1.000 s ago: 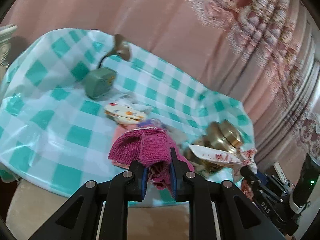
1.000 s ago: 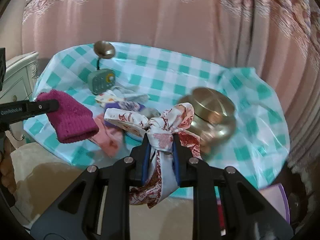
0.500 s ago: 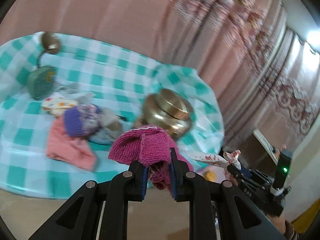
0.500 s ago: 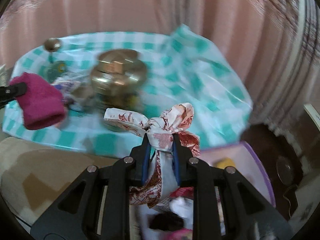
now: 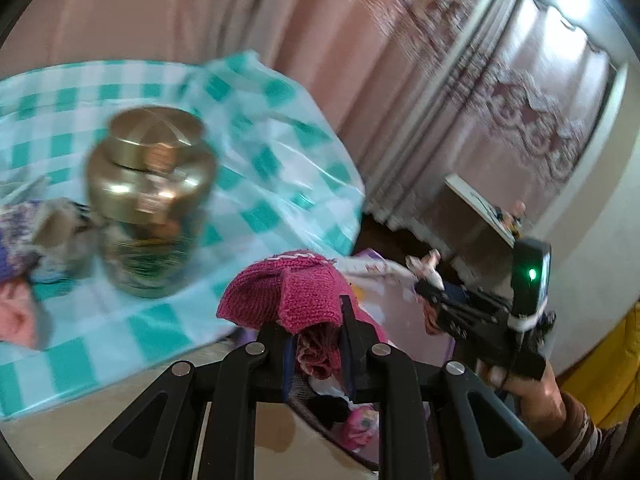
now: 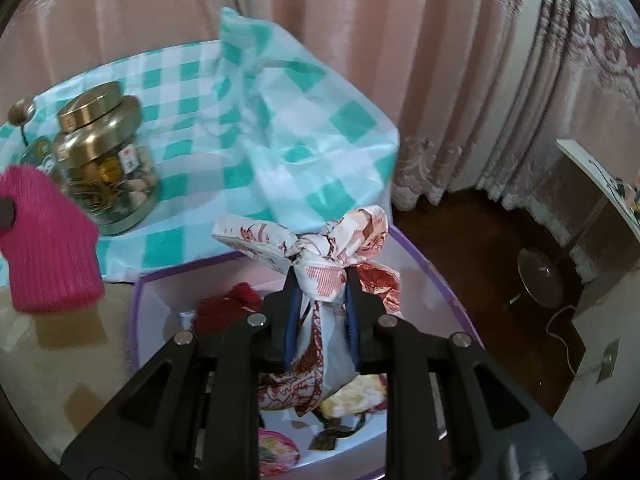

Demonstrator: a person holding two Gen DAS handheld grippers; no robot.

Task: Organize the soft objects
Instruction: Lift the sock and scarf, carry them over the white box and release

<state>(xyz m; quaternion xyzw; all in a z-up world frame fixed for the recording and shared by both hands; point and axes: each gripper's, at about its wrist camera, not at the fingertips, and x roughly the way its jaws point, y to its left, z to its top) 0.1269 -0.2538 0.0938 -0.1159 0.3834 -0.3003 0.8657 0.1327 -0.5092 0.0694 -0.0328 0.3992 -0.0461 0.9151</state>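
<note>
Your right gripper (image 6: 320, 312) pinches the knotted patterned scarf (image 6: 320, 276) just below its knot, hanging over the purple-rimmed bin (image 6: 432, 272). Your left gripper (image 5: 316, 344) clamps the magenta knit hat (image 5: 292, 296). Both look light, limp and unbreakable; hold the bunched middles.

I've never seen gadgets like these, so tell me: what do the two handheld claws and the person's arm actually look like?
Both are matte black. Each claw, left claw and right claw, has two angular linkage arms with silver round pivot pins and blue pads inside the fingers. From the left view, the right unit has a boxy black module with a glowing green light. The person's hand is bare, with a brown striped sleeve.
</note>
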